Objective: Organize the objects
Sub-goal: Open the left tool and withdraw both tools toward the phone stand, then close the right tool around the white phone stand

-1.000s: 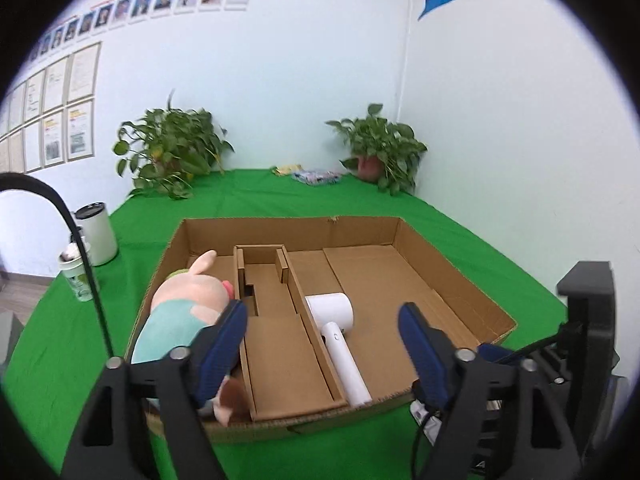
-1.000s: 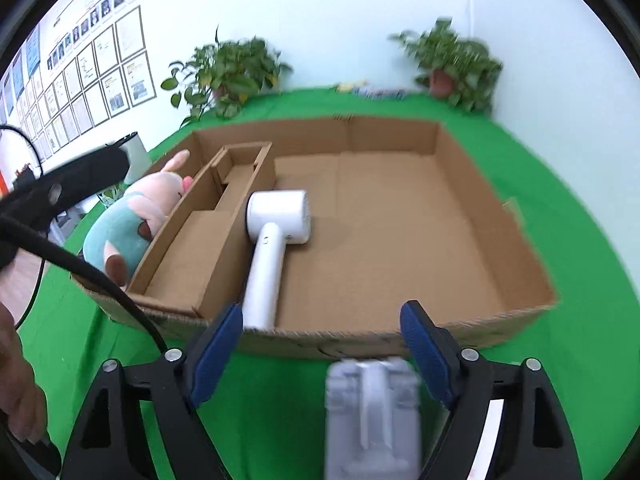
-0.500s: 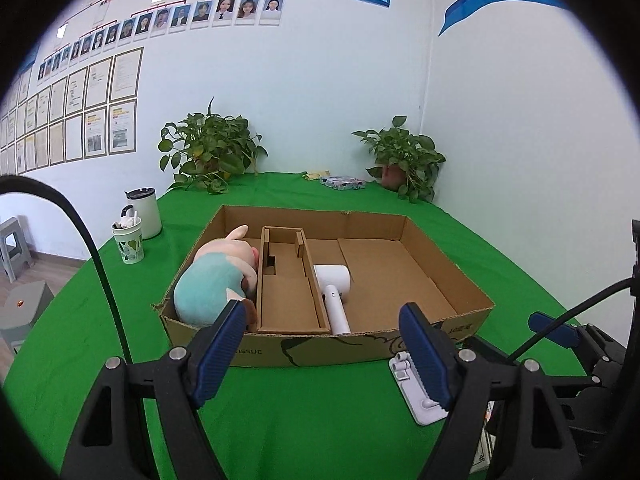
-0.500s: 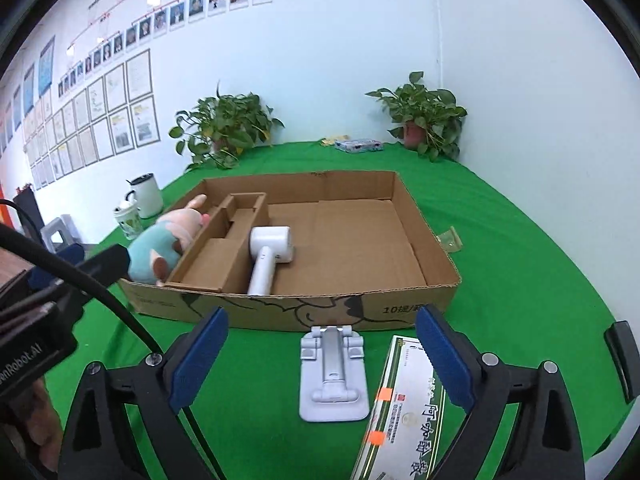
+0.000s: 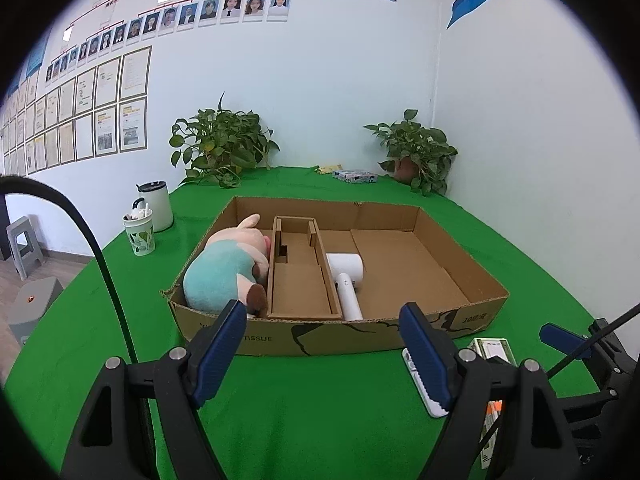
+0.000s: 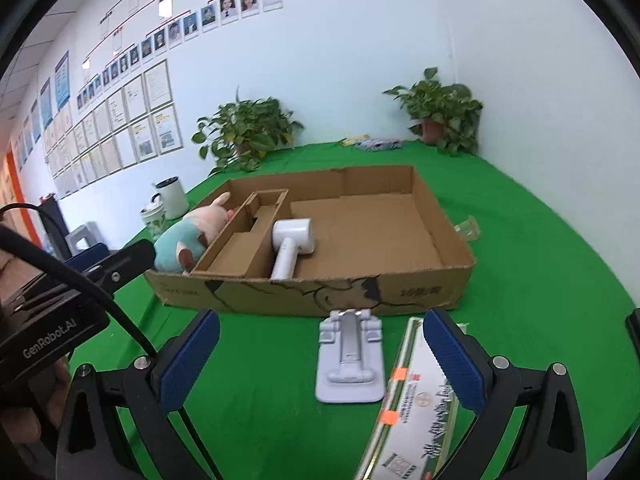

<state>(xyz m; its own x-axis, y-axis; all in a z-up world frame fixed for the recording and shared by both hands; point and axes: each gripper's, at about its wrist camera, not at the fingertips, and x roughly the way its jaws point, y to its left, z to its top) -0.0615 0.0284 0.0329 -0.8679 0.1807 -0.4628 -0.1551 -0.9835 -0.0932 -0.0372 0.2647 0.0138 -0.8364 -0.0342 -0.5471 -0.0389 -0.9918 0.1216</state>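
Observation:
A shallow cardboard box (image 5: 352, 338) (image 6: 400, 292) stands on the green table. In it lie a plush pig (image 5: 228, 268) (image 6: 188, 234) at the left, a cardboard insert (image 5: 298, 280), and a white hair dryer (image 5: 346, 280) (image 6: 290, 246). In front of the box lie a white phone stand (image 6: 348, 360) (image 5: 424, 388) and a long green-and-white carton (image 6: 412, 408) (image 5: 492, 350). My left gripper (image 5: 324, 344) is open and empty, in front of the box. My right gripper (image 6: 320, 354) is open and empty, above the stand and carton.
A white mug (image 5: 158, 204) and a patterned cup (image 5: 139, 234) stand left of the box. Two potted plants (image 5: 220, 148) (image 5: 418, 156) and a small packet (image 5: 354, 176) sit at the table's back. A clear wrapper (image 6: 468, 232) lies right of the box.
Both grippers have pulled back and risen away from the box. The phone stand and the carton have come into view in front of it. Both stay open.

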